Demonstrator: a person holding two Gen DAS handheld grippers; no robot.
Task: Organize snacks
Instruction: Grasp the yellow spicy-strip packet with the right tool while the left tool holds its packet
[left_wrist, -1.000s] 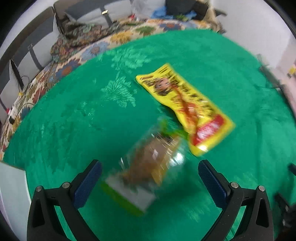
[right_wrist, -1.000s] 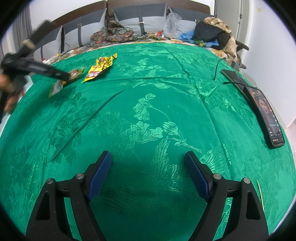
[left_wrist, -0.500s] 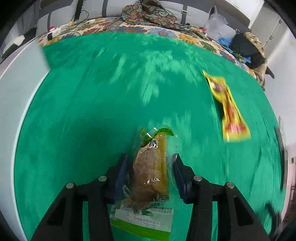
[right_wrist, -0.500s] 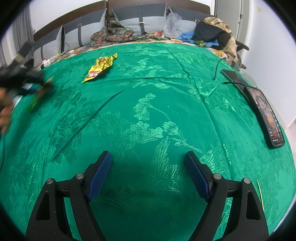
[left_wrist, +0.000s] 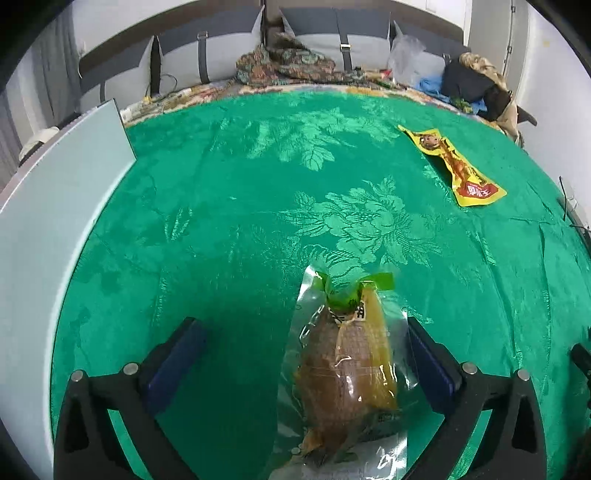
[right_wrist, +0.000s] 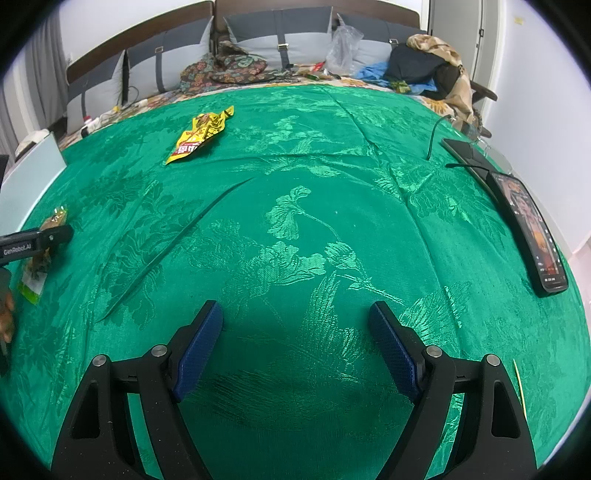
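A clear packet with a brown snack and green label (left_wrist: 347, 369) lies on the green cloth (left_wrist: 258, 206) between the fingers of my left gripper (left_wrist: 304, 328). The jaws are opening wide; the packet lies close to the right finger, and neither pad presses on it. The right wrist view shows that packet (right_wrist: 38, 258) at the far left under one left-gripper finger (right_wrist: 55, 234). A yellow snack packet (left_wrist: 454, 166) (right_wrist: 199, 134) lies flat further back. My right gripper (right_wrist: 295, 308) hangs open over bare cloth, nothing between its fingers.
A pale board (left_wrist: 55, 203) borders the cloth on the left. A phone (right_wrist: 528, 229) and a dark device with a cable (right_wrist: 465, 151) lie along the right edge. Pillows and piled clothes (right_wrist: 424, 66) fill the back. A hand (right_wrist: 5, 314) shows at the left.
My left gripper shut on the clear packet, carried it left away from the yellow packet, then opened again with the packet lying on the cloth. The right gripper has not moved.
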